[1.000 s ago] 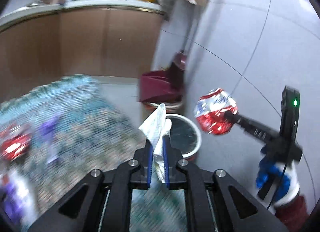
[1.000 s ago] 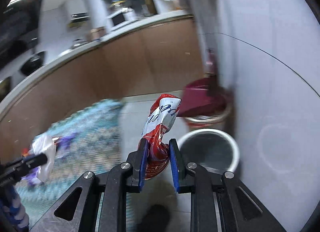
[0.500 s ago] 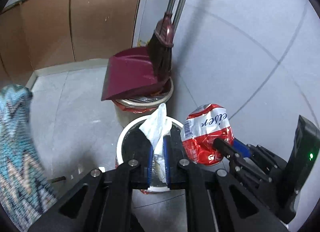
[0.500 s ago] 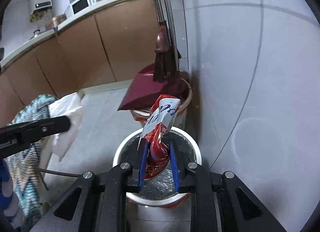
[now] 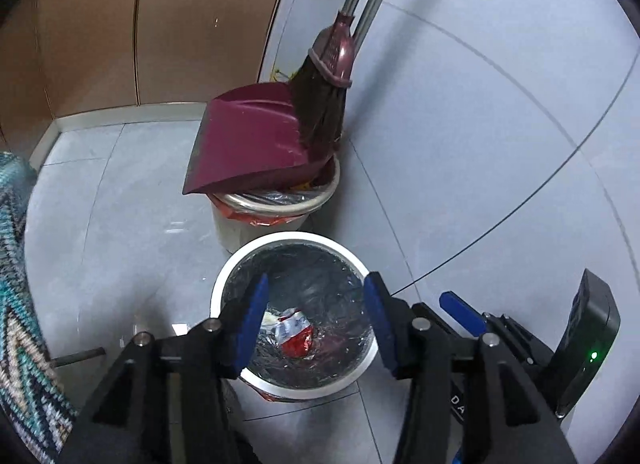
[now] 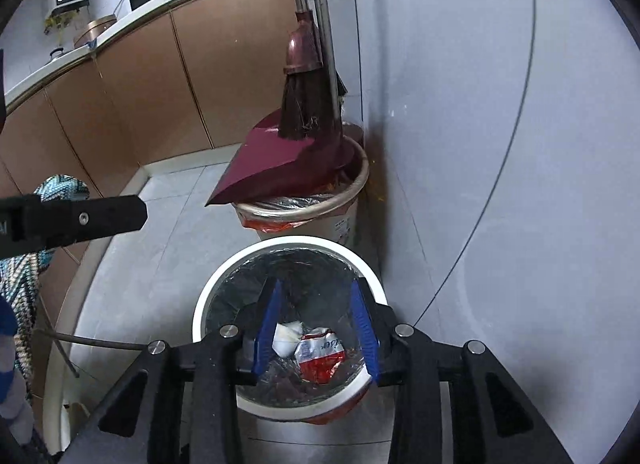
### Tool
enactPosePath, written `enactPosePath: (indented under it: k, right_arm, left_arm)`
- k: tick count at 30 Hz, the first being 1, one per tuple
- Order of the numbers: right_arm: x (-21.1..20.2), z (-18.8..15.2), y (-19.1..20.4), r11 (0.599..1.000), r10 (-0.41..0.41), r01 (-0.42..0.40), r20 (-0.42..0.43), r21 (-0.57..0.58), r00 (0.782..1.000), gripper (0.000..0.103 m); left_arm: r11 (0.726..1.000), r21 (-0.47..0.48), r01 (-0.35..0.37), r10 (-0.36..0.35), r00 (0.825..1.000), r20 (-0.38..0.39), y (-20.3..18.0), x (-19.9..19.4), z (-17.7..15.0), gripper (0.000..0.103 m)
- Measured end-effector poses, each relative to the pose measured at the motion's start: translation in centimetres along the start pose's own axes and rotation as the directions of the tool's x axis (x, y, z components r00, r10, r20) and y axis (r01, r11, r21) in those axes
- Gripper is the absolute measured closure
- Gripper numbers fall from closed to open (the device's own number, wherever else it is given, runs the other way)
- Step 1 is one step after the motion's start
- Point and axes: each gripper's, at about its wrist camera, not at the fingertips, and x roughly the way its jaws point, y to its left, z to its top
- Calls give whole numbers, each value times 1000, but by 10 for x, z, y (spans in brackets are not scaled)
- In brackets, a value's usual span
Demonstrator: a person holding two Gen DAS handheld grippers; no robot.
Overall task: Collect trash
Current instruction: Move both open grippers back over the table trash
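Observation:
A white-rimmed trash bin (image 5: 294, 238) (image 6: 292, 244) with a dark liner stands on the floor by the wall. A crumpled red wrapper (image 5: 295, 336) (image 6: 320, 356) and a white tissue (image 5: 267, 320) (image 6: 286, 338) lie at its bottom. My left gripper (image 5: 314, 324) is open and empty above the bin. My right gripper (image 6: 316, 328) is open and empty above the bin too. The right gripper's blue finger (image 5: 460, 310) shows at the right of the left wrist view; the left gripper's black finger (image 6: 80, 217) shows at the left of the right wrist view.
A second bin (image 5: 280, 203) (image 6: 304, 207) stands behind, with a maroon dustpan (image 5: 248, 143) (image 6: 288, 159) and broom (image 5: 324, 103) (image 6: 304, 103) on it. Brown cabinets (image 5: 140, 23) line the back. A patterned rug (image 5: 20, 324) lies at left. A tiled wall (image 6: 500, 143) is at right.
Both grippers have opened over the bin. The tissue and the red wrapper dropped from them and now lie inside the bin.

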Motion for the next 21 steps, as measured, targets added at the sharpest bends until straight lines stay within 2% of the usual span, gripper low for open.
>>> enactPosePath:
  k: [3, 9, 12, 16, 18, 21]
  right_arm:
    - [-16, 3, 5, 1000, 14, -14, 21, 3, 1000, 65]
    - [-62, 11, 28, 999, 43, -40, 82, -31, 996, 61]
    - [-93, 14, 40, 997, 65, -61, 121, -37, 991, 57]
    - [-133, 14, 61, 993, 102, -92, 163, -70, 981, 55]
    - [-151, 13, 72, 989, 130, -116, 181, -88, 975, 54]
    - [-182, 8, 93, 980, 176, -153, 205, -126, 963, 53]
  left_arm:
    - [1000, 1, 4, -4, 999, 41, -2, -25, -4, 55]
    - [997, 12, -72, 69, 983, 169, -6, -96, -22, 55]
    - [994, 8, -110, 105, 964, 244, -6, -136, -36, 55]
    - [990, 12, -140, 131, 951, 279, -7, -186, -56, 55]
    - [984, 20, -175, 160, 938, 308, -7, -210, -69, 55]
    - [978, 11, -210, 194, 919, 342, -1, -249, -88, 49]
